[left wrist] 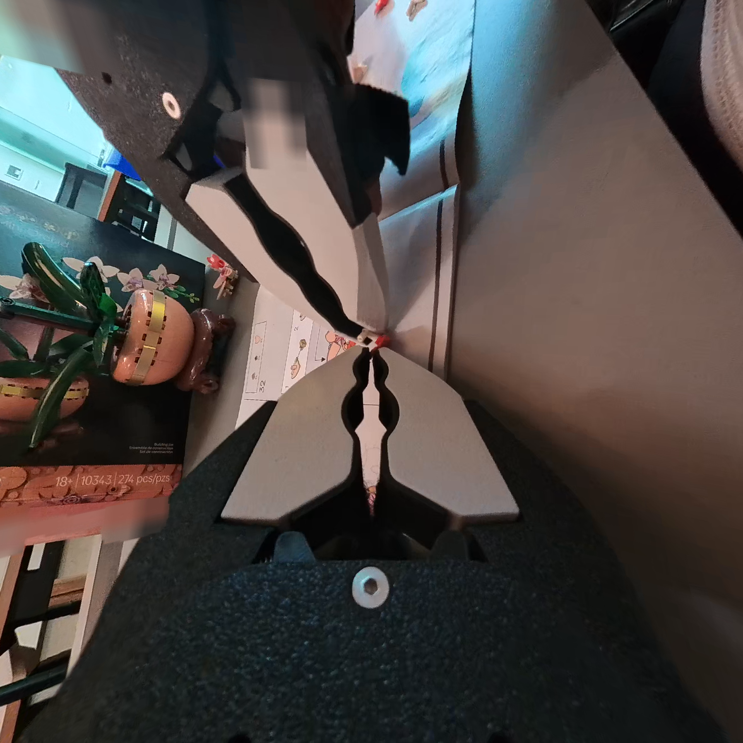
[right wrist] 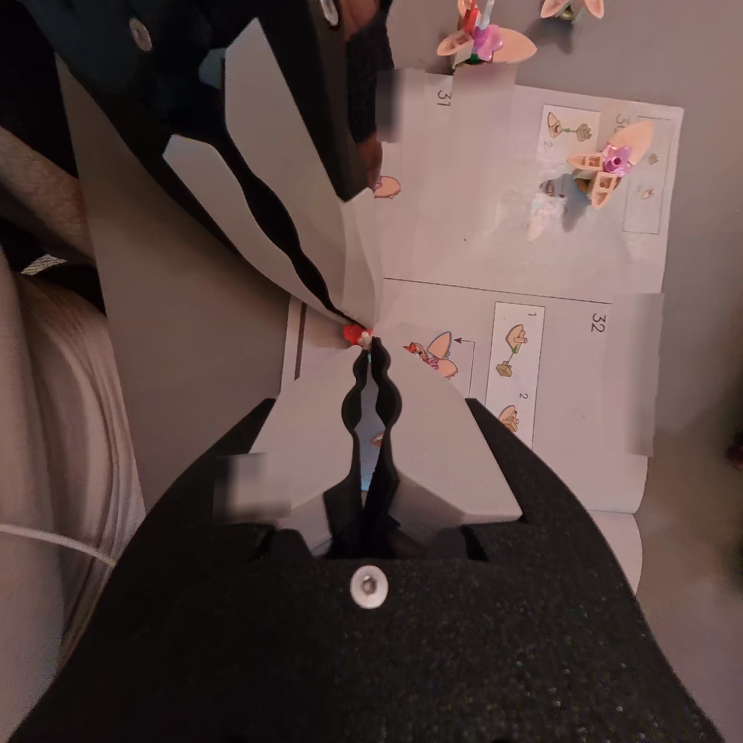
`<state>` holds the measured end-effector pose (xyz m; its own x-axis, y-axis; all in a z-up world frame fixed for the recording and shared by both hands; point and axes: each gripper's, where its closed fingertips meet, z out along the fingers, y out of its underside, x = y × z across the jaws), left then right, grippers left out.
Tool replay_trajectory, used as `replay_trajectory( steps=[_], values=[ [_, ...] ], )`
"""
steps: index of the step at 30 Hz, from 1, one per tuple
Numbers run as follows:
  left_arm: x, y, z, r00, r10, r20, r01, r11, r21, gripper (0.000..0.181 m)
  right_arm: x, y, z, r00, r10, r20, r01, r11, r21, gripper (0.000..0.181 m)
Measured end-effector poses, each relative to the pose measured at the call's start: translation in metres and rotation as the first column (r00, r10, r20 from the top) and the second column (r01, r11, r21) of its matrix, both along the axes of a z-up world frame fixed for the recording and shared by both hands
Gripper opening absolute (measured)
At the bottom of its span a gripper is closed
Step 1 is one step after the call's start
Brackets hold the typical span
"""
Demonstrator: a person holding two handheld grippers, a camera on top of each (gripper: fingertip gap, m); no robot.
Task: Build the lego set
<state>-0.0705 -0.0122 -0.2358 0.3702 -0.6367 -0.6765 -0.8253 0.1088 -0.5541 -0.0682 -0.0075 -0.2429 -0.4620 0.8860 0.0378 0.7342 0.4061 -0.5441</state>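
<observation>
My left gripper is shut on a tiny red piece. My right gripper is shut on a small white piece. The two grippers meet tip to tip above the open instruction booklet, and the red piece touches the white piece. In each wrist view the other gripper comes in from the upper left: the right gripper in the left wrist view and the left gripper in the right wrist view.
A peach and pink flower lies on the booklet, with another flower beyond its top edge. The dark set box lies at left, with a built peach pot with green leaves and a small flower by it. The tips of both grippers are at nearly the same place. The flower sits 12 cm or so from the ends of my left fingers.
</observation>
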Motion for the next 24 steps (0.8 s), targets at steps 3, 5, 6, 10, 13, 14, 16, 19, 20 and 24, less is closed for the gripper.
replay_trajectory(
  steps=[3, 5, 6, 10, 13, 14, 16, 19, 20, 24],
  values=[
    [0.0, 0.0001, 0.0, 1.0, 0.005, 0.003, -0.005, 1.0, -0.003, 0.001, 0.0, -0.0001, 0.0002, 1.0, -0.026, -0.016, 0.026, 1.0, 0.006, 0.002],
    [0.0001, 0.0001, 0.0002, 1.0, 0.005, 0.002, -0.005, 1.0, -0.001, 0.002, 0.0003, -0.001, 0.0004, 0.999, -0.035, -0.023, 0.035, 0.999, 0.0, 0.002],
    [0.0002, 0.0002, 0.0002, 1.0, 0.005, 0.001, -0.005, 1.0, 0.002, 0.002, 0.0006, -0.0014, 0.0004, 0.999, -0.036, -0.024, 0.036, 0.999, 0.005, 0.002],
    [0.0003, 0.0001, 0.0003, 1.0, 0.005, -0.003, -0.005, 1.0, 0.007, 0.002, 0.0009, -0.0012, 0.0006, 1.0, -0.009, -0.006, 0.009, 0.997, 0.077, 0.002],
    [0.0001, 0.0001, 0.0004, 1.0, 0.003, -0.007, -0.003, 1.0, 0.013, 0.001, 0.0003, 0.0004, 0.0007, 1.0, 0.02, -0.008, -0.019, 0.993, 0.117, 0.003],
    [0.0002, 0.0001, 0.0005, 1.0, 0.001, -0.011, -0.001, 1.0, 0.02, 0.002, 0.0002, 0.0005, 0.0007, 1.0, 0.016, -0.013, -0.015, 0.993, 0.114, 0.003],
    [0.0003, 0.0001, 0.0007, 1.0, 0.0, -0.016, 0.001, 1.0, 0.029, 0.002, 0.0002, 0.0007, 0.0014, 1.0, 0.008, -0.027, -0.005, 0.995, 0.099, 0.003],
    [0.0003, 0.0001, 0.0006, 1.0, -0.003, -0.018, 0.003, 0.999, 0.032, 0.001, 0.0001, 0.0025, 0.0019, 0.999, -0.009, -0.036, 0.011, 0.998, 0.065, 0.004],
    [0.0001, 0.0003, 0.0007, 1.0, -0.001, -0.017, 0.002, 0.999, 0.032, 0.001, 0.0001, 0.0047, 0.0021, 0.999, -0.013, -0.035, 0.015, 0.998, 0.058, 0.005],
    [-0.0006, 0.0012, 0.0023, 1.0, 0.005, -0.001, -0.005, 0.999, 0.037, 0.001, 0.0026, 0.0019, 0.0039, 1.0, -0.012, -0.012, 0.011, 0.997, -0.079, 0.019]
  ],
)
